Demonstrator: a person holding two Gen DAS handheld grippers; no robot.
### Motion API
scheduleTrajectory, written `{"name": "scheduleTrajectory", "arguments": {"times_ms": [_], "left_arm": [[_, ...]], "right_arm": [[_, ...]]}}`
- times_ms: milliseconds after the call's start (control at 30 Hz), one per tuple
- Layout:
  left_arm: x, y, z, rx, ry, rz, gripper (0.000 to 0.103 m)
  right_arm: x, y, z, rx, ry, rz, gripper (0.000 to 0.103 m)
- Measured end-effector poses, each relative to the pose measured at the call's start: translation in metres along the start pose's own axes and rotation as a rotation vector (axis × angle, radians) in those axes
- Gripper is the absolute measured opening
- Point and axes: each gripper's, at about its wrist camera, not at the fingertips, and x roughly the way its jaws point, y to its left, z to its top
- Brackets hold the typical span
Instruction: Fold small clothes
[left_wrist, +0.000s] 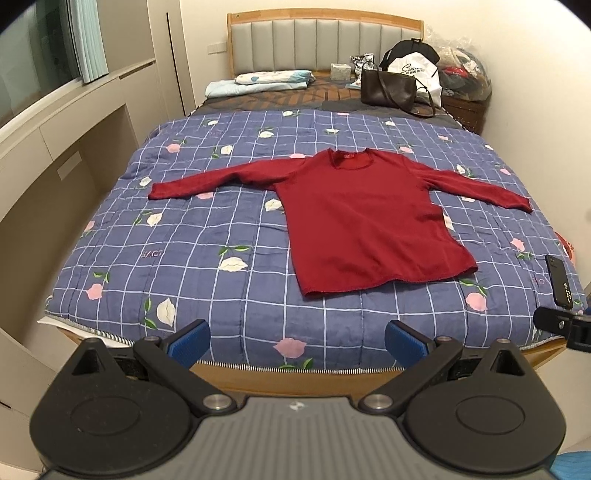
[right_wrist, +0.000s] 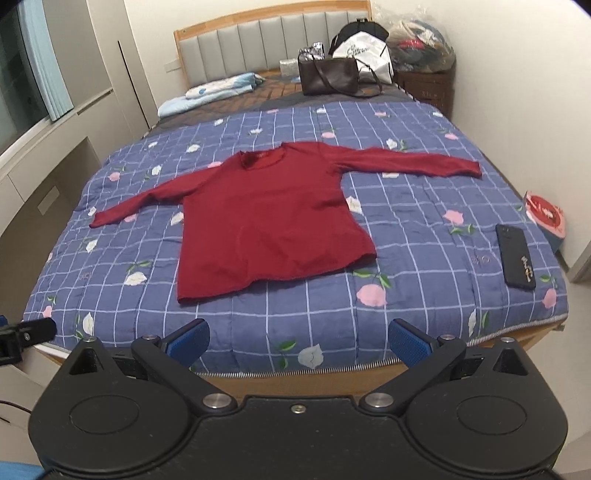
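A dark red long-sleeved top (left_wrist: 365, 218) (right_wrist: 266, 218) lies flat and face up on the blue checked quilt (left_wrist: 236, 229) (right_wrist: 424, 236), both sleeves spread out sideways and the hem toward me. My left gripper (left_wrist: 297, 341) hovers open over the foot edge of the bed, well short of the hem, nothing between its blue pads. In the right wrist view my right gripper (right_wrist: 299, 341) is likewise open and empty above the foot edge, with the hem ahead and to the left.
A black phone (right_wrist: 515, 256) (left_wrist: 559, 280) lies on the quilt's right side. A brown handbag (left_wrist: 388, 88), white bag and folded bedding (left_wrist: 258, 83) sit near the headboard. A wooden nightstand (right_wrist: 428, 88) piled with bagged items stands at far right; a built-in desk (left_wrist: 55, 147) runs along the left.
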Motion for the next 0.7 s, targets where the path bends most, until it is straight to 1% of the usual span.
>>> {"name": "scheduleTrajectory", "arguments": {"times_ms": [267,367,533,633,700], "left_arm": [[-0.003,0.014,0.016,-0.005,-0.011,0.000,0.103],[0.000,0.022,0.022,-0.012,-0.011,0.004,0.103],[0.018,0.024,0.033,-0.015,0.031,0.007,0.103],[0.032,0.018,0.041,-0.008,0.048,0.012,0.103],[0.042,0.011,0.049,-0.002,0.062,0.013,0.103]], "right_arm": [[0.025,-0.009,-0.001,-0.008,0.046,-0.055,0.103],[0.031,-0.014,-0.002,-0.002,0.059,-0.059,0.103],[0.038,-0.024,0.007,0.034,0.040,-0.060,0.103],[0.048,-0.032,0.015,0.064,0.025,-0.061,0.103],[0.054,-0.037,0.023,0.073,-0.002,-0.072,0.103]]}}
